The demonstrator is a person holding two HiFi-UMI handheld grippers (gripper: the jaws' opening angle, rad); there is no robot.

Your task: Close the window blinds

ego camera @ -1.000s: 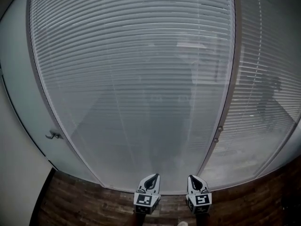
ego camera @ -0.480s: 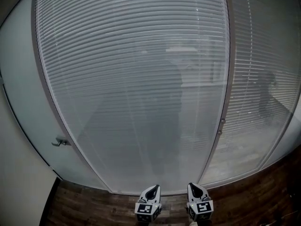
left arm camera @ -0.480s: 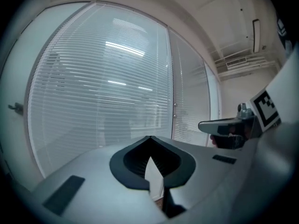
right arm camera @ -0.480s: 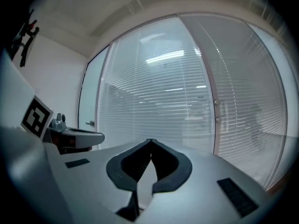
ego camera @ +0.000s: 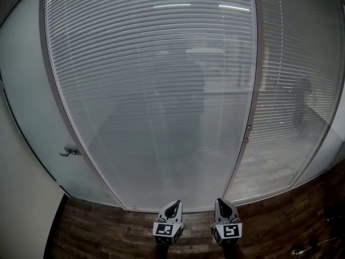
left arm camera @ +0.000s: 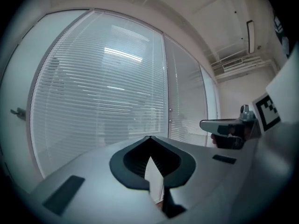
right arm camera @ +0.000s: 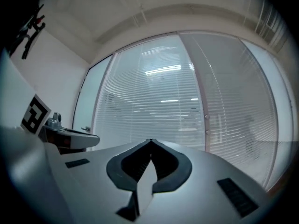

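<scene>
While L gripper [ego camera: 173, 204] & R gripper [ego camera: 222, 203] sit closed, empty | blinds [ego camera: 151, 90] slats horiz.

Floor [ego camera: 97, 231]: dark wood planks. Facing wall is glazed, with a middle window [ego camera: 151, 161] and a right window [ego camera: 291, 90]. Both have horizontal blinds [ego camera: 135, 47] and are split by a grey post [ego camera: 252, 101] with two small knobs [ego camera: 249, 127]. At the left is a frosted door [ego camera: 27, 107] with a lever handle [ego camera: 69, 151], and a plain pale wall [ego camera: 16, 215] beside it. Strip-light reflections [ego camera: 171, 6] show high on the glass. Ceiling [left arm camera: 187, 3] is white, with a vent [left arm camera: 236, 64].
</scene>
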